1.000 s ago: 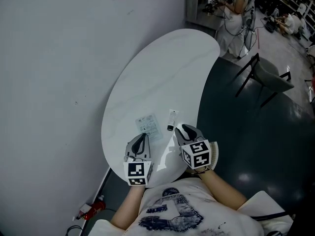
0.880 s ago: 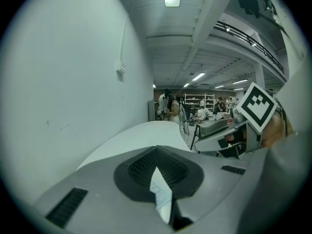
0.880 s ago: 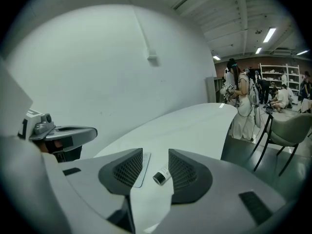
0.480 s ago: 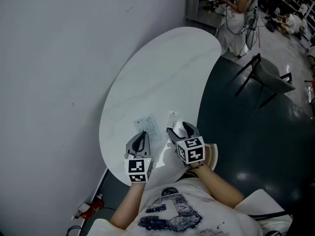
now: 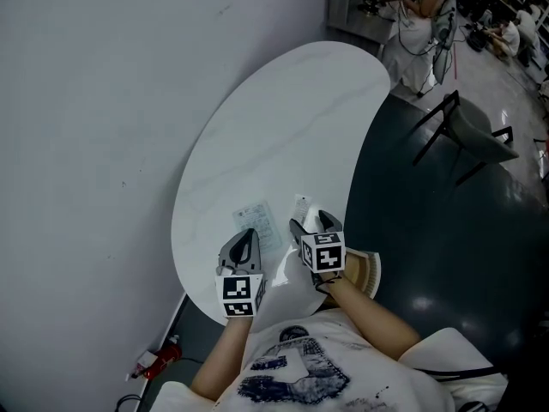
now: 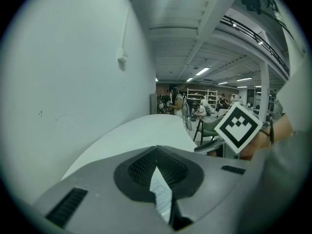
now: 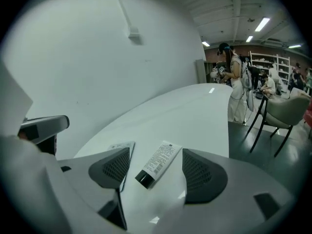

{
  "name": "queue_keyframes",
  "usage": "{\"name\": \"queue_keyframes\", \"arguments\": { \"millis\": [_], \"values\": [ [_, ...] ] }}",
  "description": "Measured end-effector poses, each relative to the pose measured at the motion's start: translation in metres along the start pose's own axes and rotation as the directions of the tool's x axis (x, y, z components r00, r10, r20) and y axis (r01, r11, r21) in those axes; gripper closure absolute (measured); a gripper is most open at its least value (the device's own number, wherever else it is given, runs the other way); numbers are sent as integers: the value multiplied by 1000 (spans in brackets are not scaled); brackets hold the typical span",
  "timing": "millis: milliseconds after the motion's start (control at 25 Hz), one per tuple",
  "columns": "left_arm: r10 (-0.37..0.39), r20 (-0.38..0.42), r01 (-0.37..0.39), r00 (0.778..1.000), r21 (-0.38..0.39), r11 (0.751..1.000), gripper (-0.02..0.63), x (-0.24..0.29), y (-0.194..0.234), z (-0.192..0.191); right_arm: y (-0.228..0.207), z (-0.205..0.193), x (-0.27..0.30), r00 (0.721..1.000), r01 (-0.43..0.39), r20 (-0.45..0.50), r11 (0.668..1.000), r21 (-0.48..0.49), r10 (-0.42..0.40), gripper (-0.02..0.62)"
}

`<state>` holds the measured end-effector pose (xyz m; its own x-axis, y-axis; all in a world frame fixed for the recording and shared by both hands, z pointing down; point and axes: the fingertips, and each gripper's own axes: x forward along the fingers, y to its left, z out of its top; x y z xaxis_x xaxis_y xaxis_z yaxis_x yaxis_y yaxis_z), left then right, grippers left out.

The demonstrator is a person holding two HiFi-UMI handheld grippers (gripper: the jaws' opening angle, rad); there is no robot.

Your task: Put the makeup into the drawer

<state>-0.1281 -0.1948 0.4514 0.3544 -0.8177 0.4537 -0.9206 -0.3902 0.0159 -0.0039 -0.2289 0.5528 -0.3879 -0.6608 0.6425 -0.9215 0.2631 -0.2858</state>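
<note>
On the table (image 5: 283, 127), the left gripper (image 5: 248, 240) has its jaws together beside a flat packet (image 5: 260, 220), and the right gripper (image 5: 311, 223), whose jaws have just been opening, stands wide apart around the tube (image 7: 158, 163), which lies untouched between them.

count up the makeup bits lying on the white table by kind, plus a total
tube with black cap: 1
flat printed sachet: 1
total: 2
</note>
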Motion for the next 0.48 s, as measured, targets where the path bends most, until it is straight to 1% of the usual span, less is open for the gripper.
{"name": "queue_keyframes", "arguments": {
  "millis": [80,280,480],
  "values": [
    [3,-3,-3,1000,-4,1000,558,2,2,0,-1,-7,11,999,-3,-32,1000,14,4,272],
    [17,-17,-17,1000,-15,1000,558,2,9,-4,1,-19,29,997,8,-82,1000,3,-7,272],
    [30,-27,-31,999,-24,999,558,3,14,-8,0,-23,38,994,8,-105,1000,6,-7,272]
  ]
}}
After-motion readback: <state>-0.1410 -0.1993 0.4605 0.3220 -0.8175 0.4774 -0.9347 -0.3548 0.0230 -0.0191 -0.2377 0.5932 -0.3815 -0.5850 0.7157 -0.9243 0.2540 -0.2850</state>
